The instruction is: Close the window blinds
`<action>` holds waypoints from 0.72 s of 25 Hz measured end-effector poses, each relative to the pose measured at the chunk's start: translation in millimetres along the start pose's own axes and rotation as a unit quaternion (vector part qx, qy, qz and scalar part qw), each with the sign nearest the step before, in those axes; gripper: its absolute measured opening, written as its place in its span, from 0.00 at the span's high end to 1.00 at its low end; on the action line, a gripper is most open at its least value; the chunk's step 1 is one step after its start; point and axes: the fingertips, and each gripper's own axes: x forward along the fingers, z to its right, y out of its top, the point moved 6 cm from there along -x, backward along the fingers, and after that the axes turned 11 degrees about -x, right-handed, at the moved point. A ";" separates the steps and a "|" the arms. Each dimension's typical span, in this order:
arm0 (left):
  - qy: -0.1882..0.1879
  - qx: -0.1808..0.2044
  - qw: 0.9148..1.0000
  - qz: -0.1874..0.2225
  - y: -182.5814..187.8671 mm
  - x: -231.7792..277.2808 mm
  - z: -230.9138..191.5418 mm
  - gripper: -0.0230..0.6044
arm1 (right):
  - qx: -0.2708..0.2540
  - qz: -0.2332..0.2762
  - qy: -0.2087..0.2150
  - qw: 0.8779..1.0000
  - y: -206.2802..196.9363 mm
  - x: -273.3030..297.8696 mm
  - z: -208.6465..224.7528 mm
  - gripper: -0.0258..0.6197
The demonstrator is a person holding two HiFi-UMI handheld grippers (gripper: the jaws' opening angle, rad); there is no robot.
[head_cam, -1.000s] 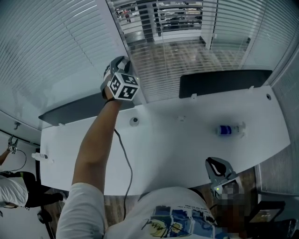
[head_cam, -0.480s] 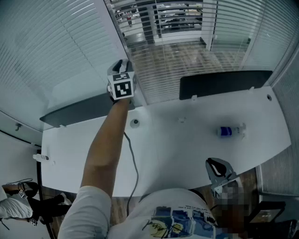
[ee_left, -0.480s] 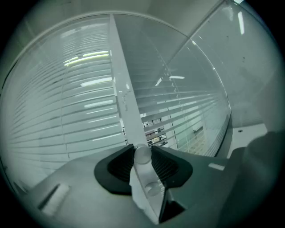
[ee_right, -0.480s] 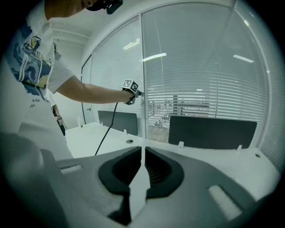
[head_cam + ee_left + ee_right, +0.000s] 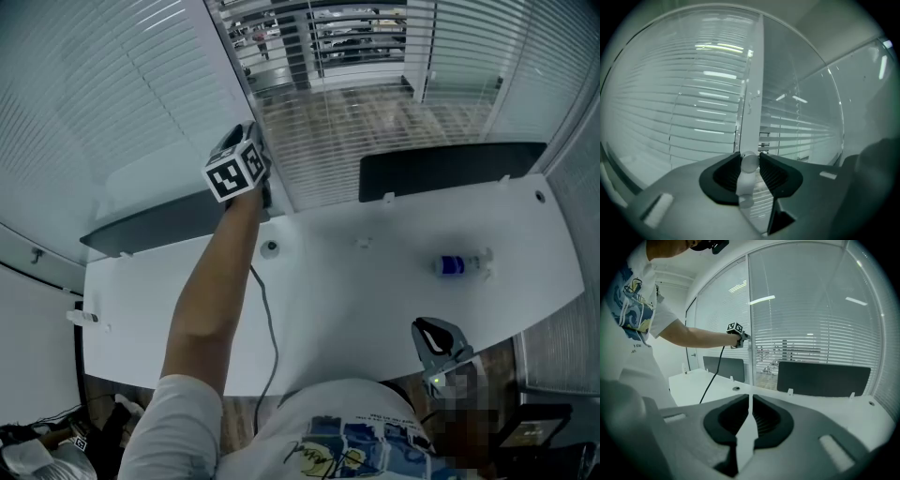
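The left gripper (image 5: 750, 160) is pinching the white tilt wand (image 5: 746, 187) beside the window post (image 5: 234, 66) and rolling it (its marker cube (image 5: 232, 175) has turned), so the blinds (image 5: 112, 84) are probably tilting shut; the right gripper (image 5: 749, 414) is idling, jaws pressed together

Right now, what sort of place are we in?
Probably an office: slatted window blinds on every side, a long white desk, and dark divider panels along its back edge.

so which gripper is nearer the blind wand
Left. The left gripper has its jaws shut on the blind wand; the right gripper hangs low at the near edge of the white desk, far from it.
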 end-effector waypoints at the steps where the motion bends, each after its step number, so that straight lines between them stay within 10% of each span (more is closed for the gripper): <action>1: 0.004 0.028 1.000 -0.002 1.3 -0.9 1.4 0.76 | 0.000 0.000 0.000 1.000 -0.1 -0.1 0.1 0.94; 11: 0.020 0.234 0.972 -0.027 4.6 -3.4 7.4 0.72 | 0.001 -0.001 0.000 1.000 5.0 -0.2 0.1 0.94; 15: 0.025 0.386 0.922 -0.030 0.8 -7.1 19.3 0.71 | 0.001 0.000 0.000 1.000 1.9 -0.3 0.7 0.94; 18: 0.029 0.515 0.856 -0.036 -2.4 -5.3 26.9 0.71 | 0.001 -0.001 0.002 1.000 1.7 0.2 -0.5 0.94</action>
